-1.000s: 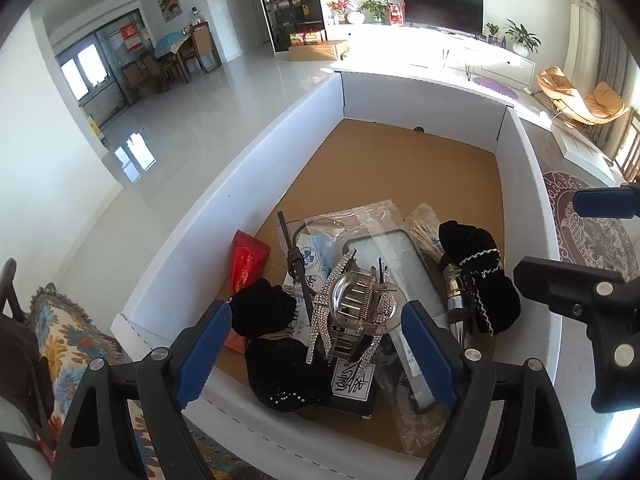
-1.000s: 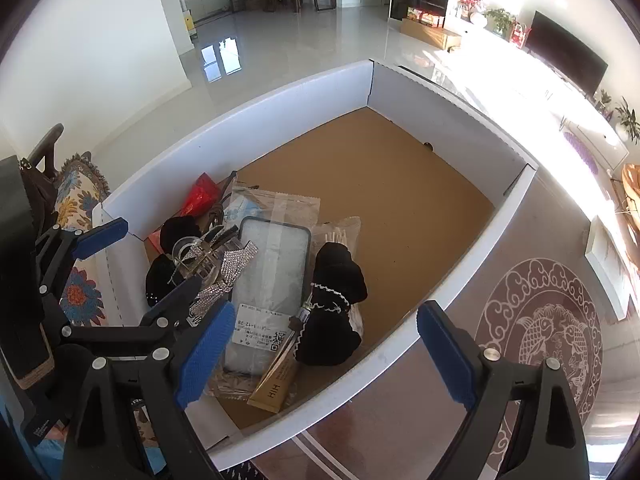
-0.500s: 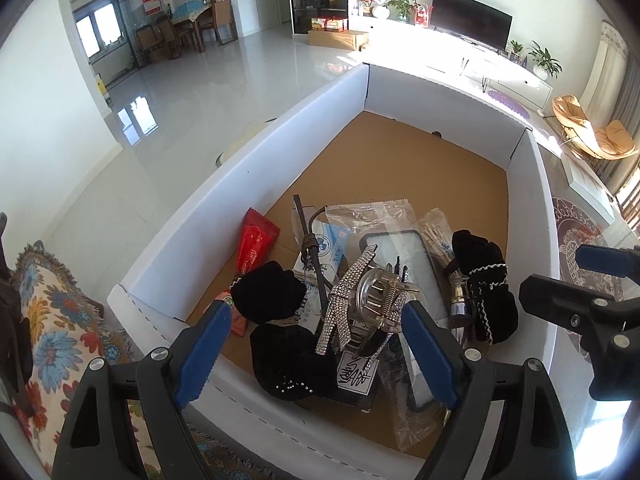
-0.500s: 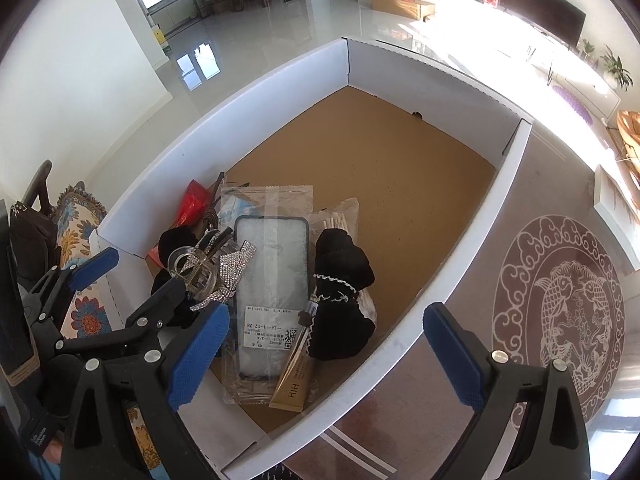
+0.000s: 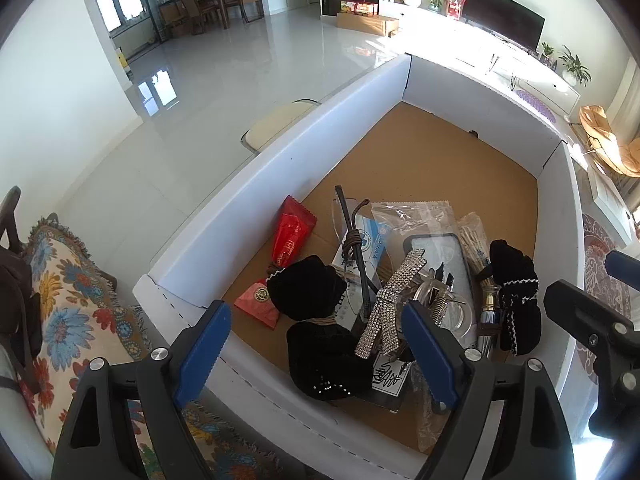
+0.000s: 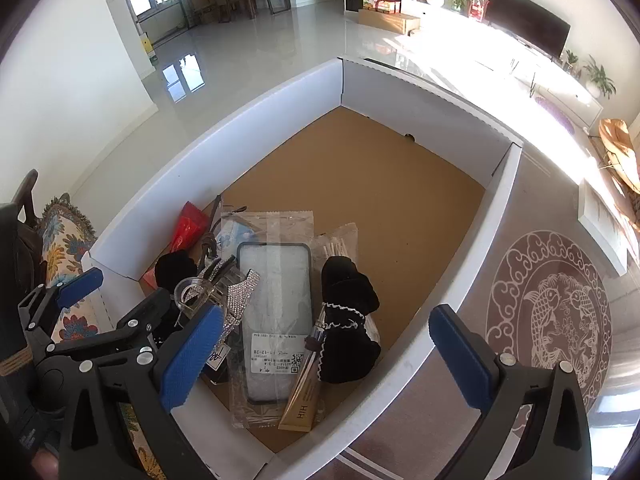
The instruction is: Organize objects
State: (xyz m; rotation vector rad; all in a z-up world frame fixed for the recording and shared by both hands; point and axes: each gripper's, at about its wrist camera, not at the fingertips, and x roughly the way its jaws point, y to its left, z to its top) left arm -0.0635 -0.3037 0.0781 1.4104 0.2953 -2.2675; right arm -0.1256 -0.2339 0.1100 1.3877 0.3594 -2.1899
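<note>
A white-walled box [image 6: 280, 104] with a brown floor holds a heap of small things at its near end; the far half is bare. From the left: a red packet [image 5: 292, 236] lies beside the left wall, its long axis running away from the viewer and leaning right. Next come black velvet pouches [image 5: 308, 292], then a rhinestone clip [image 5: 386, 304] slanting up to the right. A phone case [image 6: 276, 312] in a clear bag lies lengthwise along the box, its label end nearest. A black bow [image 6: 348, 320] sits to its right, touching a gold tube [image 6: 304, 396] that points at the near wall.

The left gripper [image 5: 316, 356] hangs above the pouches and clip, jaws wide and holding nothing. The right gripper [image 6: 328, 364] hangs over the case, bow and near wall, jaws opening, gripping nothing.

Compared with a second ago, the left gripper has slid leftward, so the heap now sits further right in its view. The right jaws stand wider.

Only the right view shows the gold tube's full length and the case's label; only the left view shows the second red packet [image 5: 258, 304] near the pouches.
</note>
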